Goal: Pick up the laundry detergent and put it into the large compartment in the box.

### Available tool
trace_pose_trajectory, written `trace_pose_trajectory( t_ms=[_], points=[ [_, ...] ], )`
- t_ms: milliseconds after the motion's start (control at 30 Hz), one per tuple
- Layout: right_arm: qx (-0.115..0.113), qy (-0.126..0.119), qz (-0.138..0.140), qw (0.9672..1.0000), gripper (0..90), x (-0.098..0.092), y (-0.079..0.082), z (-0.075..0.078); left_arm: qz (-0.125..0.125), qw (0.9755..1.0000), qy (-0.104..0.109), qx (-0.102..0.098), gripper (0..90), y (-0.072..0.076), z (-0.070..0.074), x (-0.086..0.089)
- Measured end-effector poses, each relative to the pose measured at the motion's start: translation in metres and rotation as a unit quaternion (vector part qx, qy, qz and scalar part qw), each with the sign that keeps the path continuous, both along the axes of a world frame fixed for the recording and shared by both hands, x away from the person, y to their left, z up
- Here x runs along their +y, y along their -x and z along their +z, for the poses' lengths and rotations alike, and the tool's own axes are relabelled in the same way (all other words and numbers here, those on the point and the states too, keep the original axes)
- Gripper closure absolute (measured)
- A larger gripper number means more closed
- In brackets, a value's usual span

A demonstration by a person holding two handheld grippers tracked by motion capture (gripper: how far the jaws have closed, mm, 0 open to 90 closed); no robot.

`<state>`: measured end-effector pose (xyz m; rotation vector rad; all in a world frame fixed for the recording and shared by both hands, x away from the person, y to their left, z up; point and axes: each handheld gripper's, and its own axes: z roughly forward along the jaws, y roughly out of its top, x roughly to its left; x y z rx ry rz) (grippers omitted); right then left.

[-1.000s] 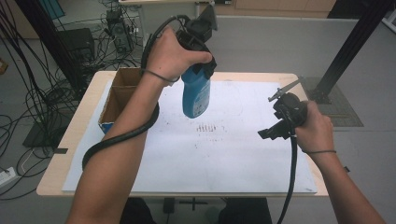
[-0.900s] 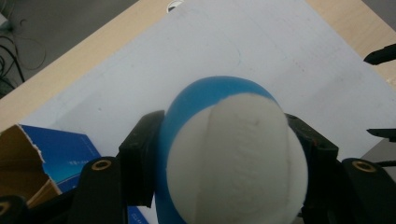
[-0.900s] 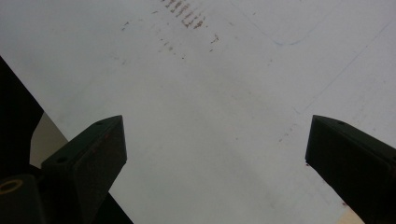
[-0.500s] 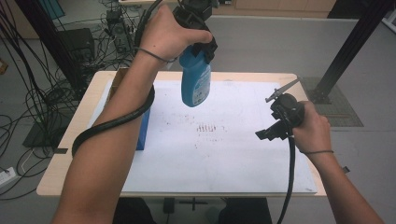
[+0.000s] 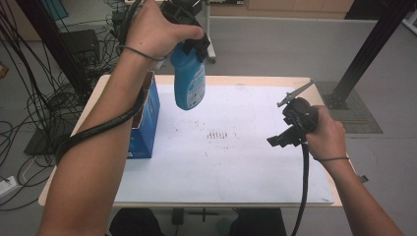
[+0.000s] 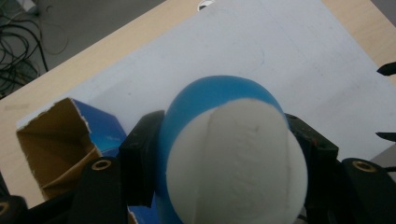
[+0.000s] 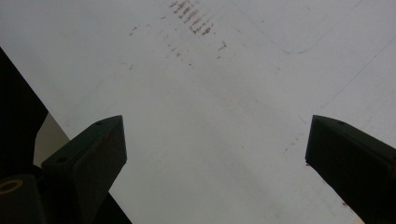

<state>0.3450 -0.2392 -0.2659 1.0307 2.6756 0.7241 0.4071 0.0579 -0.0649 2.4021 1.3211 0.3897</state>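
A blue bottle (image 5: pixel 189 86) with a white cap hangs in the air above the far left part of the white mat (image 5: pixel 236 167). My left gripper (image 5: pixel 193 45) is shut on its upper part. In the left gripper view the white cap and blue body (image 6: pixel 219 107) sit between the black pads (image 6: pixel 140 154). My right gripper (image 5: pixel 276 123) is held over the right side of the mat with its jaws wide apart. Nothing lies between them in the right gripper view (image 7: pixel 215 121).
An open blue cardboard box (image 5: pixel 147 115) stands at the mat's left edge, its brown inside (image 6: pixel 51 144) facing up. Faint brown marks (image 5: pixel 219 134) stain the mat's middle. Cables lie on the floor to the left, and a black post (image 5: pixel 366 54) rises at the far right.
My left hand has lifted the bottle higher and a little farther from the person, uncovering the blue box's side. The right gripper has kept still.
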Motion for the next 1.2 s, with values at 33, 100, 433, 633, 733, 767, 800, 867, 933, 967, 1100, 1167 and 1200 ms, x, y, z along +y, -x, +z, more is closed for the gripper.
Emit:
trace_pose_trajectory(
  t_ms=[33,100,433,633,733,767,800,867,933,967,1100,1167,1200],
  points=[
    [0.0,-0.001,0.0,1.0,5.3,0.0,0.0,0.0,0.005,1.0,-0.001,-0.001,37.6,0.0,0.0,0.004],
    [-0.001,-0.002,0.002,1.0,5.3,0.001,-0.001,-0.001,0.015,0.9999,-0.004,0.001,37.5,-0.002,0.0,0.011],
    [0.002,-0.004,0.005,1.0,5.4,0.003,-0.003,-0.002,0.066,0.9978,-0.011,0.003,37.6,-0.007,0.0,0.05],
    [0.001,-0.006,0.007,1.0,5.3,0.003,-0.005,-0.003,0.091,0.9958,-0.009,0.006,37.5,-0.008,0.002,0.075],
    [0.001,-0.008,0.008,0.9999,5.4,0.003,-0.005,-0.004,0.108,0.994,-0.008,0.009,37.5,-0.009,0.001,0.089],
    [0.001,-0.008,0.009,0.9999,5.4,0.004,-0.005,-0.005,0.115,0.9933,-0.007,0.008,37.5,-0.009,0.001,0.093],
    [0.002,-0.008,0.009,0.9999,5.4,0.004,-0.005,-0.005,0.121,0.9926,-0.007,0.009,37.5,-0.009,0.001,0.097],
    [0.002,-0.009,0.011,0.9999,5.4,0.005,-0.005,-0.006,0.133,0.9911,-0.008,0.009,37.6,-0.01,0.0,0.105],
    [0.002,-0.011,0.01,0.9999,5.4,0.006,-0.005,-0.007,0.142,0.9897,-0.011,0.011,37.6,-0.011,-0.002,0.111],
    [0.003,-0.011,0.011,0.9999,5.3,0.006,-0.005,-0.007,0.15,0.9885,-0.013,0.011,37.6,-0.012,-0.002,0.115],
    [0.007,-0.011,0.012,0.9998,5.4,0.007,-0.005,-0.009,0.171,0.9851,-0.013,0.012,37.5,-0.015,-0.003,0.128],
    [0.007,-0.012,0.012,0.9998,5.4,0.007,-0.006,-0.01,0.184,0.9829,-0.005,0.013,37.5,-0.017,-0.003,0.134],
    [0.007,-0.012,0.012,0.9998,5.4,0.007,-0.006,-0.01,0.187,0.9822,-0.002,0.015,37.5,-0.017,-0.003,0.137]
  ],
)
